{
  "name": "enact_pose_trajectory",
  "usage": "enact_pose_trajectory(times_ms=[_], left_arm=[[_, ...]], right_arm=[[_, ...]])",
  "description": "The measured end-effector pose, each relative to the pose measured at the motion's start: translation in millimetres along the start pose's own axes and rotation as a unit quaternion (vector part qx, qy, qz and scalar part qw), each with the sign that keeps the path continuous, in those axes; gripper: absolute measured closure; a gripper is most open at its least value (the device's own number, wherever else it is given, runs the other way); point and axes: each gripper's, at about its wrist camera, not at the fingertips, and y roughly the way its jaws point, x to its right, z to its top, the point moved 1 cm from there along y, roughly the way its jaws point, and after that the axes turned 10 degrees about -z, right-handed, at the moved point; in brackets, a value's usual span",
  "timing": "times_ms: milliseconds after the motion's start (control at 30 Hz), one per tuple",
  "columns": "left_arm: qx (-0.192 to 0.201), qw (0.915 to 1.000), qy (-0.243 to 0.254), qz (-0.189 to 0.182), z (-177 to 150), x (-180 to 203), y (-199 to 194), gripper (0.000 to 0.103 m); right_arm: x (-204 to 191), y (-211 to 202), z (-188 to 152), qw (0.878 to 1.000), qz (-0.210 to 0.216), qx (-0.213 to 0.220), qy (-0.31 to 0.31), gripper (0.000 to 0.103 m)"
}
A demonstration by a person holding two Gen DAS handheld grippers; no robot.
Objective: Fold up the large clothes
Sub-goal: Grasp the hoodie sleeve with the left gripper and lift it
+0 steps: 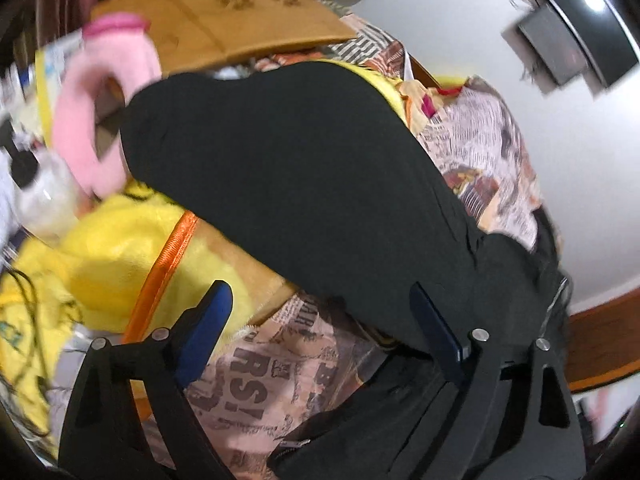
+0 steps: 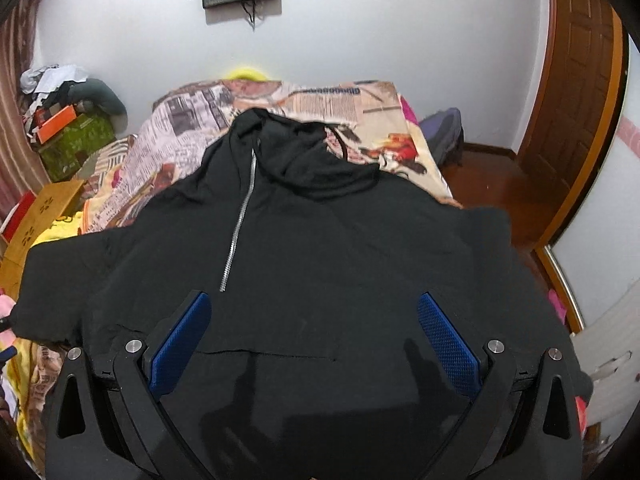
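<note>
So we've got the hoodie [image 2: 304, 240] spread flat mid-frame on the bed [image 2: 192, 128]. Right gripper [image 2: 314, 334] hangs wide open over its pocket, empty. Left gripper [image 1: 320, 320], also open and empty, points at a sleeve [image 1: 280, 168]. We'd pinch the sleeve edge only, not the sheet.

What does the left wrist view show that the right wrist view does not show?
Only the left wrist view: a pink plush ring and a yellow plush with an orange zipper.
Only the right wrist view: the hoodie's silver zipper, its hood and a wooden door.
Both: the black hoodie on the newspaper-print sheet, with open blue-padded fingers.
</note>
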Motion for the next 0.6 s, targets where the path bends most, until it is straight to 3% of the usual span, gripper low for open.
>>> enact_pose_trajectory(times_ms=[100, 233, 433, 467, 600], left_arm=[[-0.004, 0.9981, -0.05, -0.037, 10.8, -21.6, 1.0, 0.026], [0.007, 0.9965, -0.068, -0.047, 23.2, -33.0, 4.2, 0.033], [0.016, 0.9975, -0.062, -0.03, 37.4, -39.2, 15.9, 0.046], [0.019, 0.9978, -0.061, -0.022, 37.8, -39.0, 17.7, 0.055], [0.029, 0.9988, -0.031, 0.023, 39.6, -34.7, 17.3, 0.075]], right_arm=[[-2.3, 2.9, -1.4, 1.0, -0.007, -0.007, -0.007, 0.0], [-4.0, 6.8, 0.6, 1.0, -0.01, -0.01, -0.01, 0.0], [-5.7, 7.0, 4.4, 1.0, -0.011, -0.01, -0.009, 0.0], [-5.4, 5.4, 5.0, 1.0, -0.012, -0.007, -0.009, 0.0], [-2.9, 0.0, 7.4, 1.0, -0.013, 0.0, -0.007, 0.0]])
